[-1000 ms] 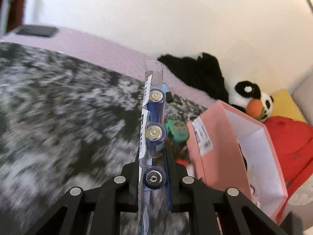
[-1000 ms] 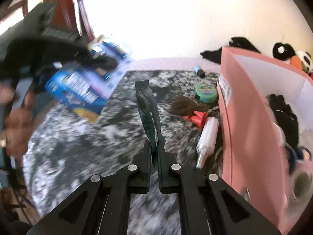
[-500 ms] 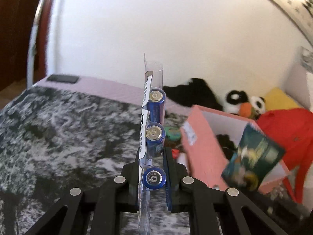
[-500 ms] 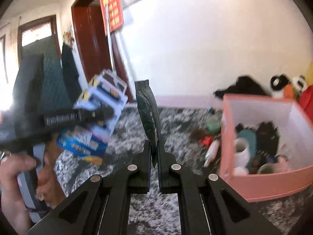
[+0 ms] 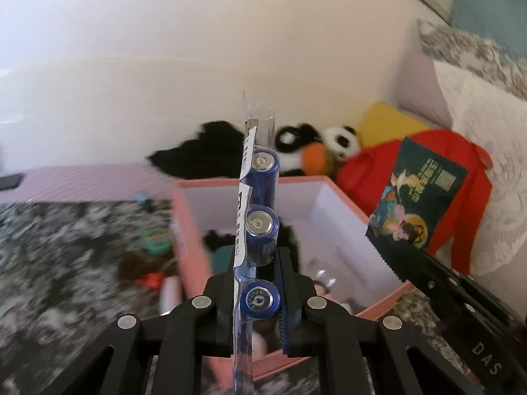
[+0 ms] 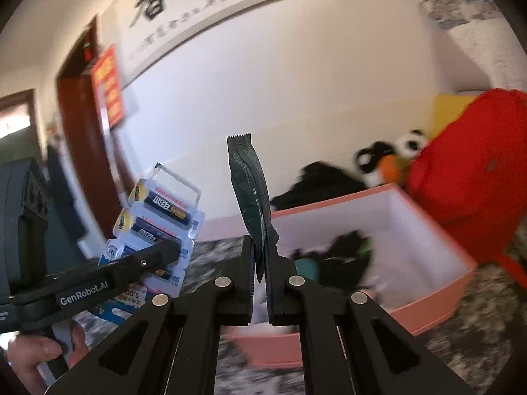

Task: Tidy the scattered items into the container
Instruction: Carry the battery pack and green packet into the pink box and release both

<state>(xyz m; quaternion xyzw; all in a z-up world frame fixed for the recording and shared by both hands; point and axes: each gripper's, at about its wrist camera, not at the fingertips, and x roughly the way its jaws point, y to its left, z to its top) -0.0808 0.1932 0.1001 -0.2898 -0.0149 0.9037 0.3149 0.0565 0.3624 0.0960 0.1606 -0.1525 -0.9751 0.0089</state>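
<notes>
Both grippers have swung up over the pink box [image 5: 342, 197], left gripper [image 5: 258, 283] jaws clamped on the battery pack [image 5: 260, 197], right gripper [image 6: 260, 263] jaws pinching the dark sachet [image 6: 250, 194], ready to drop.

A lived-in home bedroom: a panda plush toy [image 5: 339, 138] lies against the wall behind the pink box [image 5: 329, 197], calligraphy scroll [image 6: 230, 3] above it.
</notes>
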